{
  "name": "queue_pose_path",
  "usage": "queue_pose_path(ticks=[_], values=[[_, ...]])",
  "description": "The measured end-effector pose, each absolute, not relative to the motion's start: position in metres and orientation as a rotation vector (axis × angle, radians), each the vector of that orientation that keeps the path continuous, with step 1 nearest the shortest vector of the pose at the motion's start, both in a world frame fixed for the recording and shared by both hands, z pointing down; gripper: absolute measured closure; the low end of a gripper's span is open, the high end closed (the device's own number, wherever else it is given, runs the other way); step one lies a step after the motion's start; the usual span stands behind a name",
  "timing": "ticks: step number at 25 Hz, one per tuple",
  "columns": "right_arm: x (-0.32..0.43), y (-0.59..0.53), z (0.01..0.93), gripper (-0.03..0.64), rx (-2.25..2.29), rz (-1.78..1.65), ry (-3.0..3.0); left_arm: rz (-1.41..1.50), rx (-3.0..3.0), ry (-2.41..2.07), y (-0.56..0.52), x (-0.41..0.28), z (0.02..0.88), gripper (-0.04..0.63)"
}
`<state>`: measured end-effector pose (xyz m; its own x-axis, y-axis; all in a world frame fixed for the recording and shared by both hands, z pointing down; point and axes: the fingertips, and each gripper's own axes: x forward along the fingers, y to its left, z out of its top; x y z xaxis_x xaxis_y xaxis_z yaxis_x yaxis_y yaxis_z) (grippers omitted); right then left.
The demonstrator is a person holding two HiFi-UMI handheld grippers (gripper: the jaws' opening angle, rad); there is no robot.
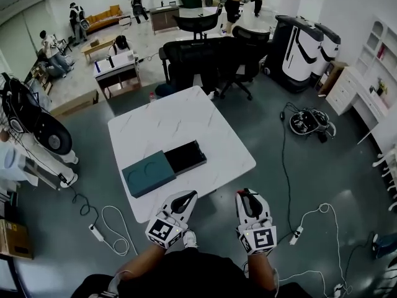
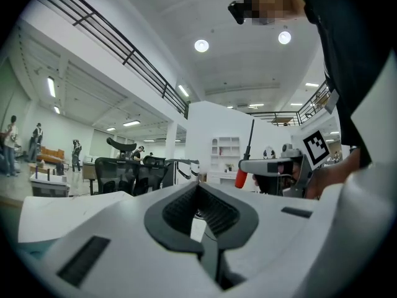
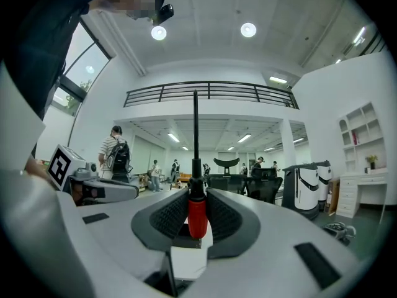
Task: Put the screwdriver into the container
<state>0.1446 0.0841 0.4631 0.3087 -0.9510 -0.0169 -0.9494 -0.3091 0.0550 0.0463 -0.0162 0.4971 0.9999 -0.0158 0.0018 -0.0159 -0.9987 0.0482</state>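
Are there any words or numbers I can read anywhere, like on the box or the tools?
No words or numbers can be read anywhere.
Left tool and right tool: their cubes carry black-and-white square patterns, not letters.
Box: only ring shapes on the teal top, no text.

Head cam sits on my head and looks steeply down at the white table from its near edge, with my left gripper and right gripper at the bottom. Each gripper cam rides right behind its own jaws, super close, facing out across the room. Each catches the other gripper off to one side. All three share the black office chairs past the far edge.
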Motion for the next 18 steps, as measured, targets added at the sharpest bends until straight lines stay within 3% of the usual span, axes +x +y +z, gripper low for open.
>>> queue_pose_path(ticks=[18], values=[[0.145,-0.044,0.47,0.514,2.384,-0.096,-1.917,-0.059,3.072,-0.207,-0.133,0.034,0.502,0.591]])
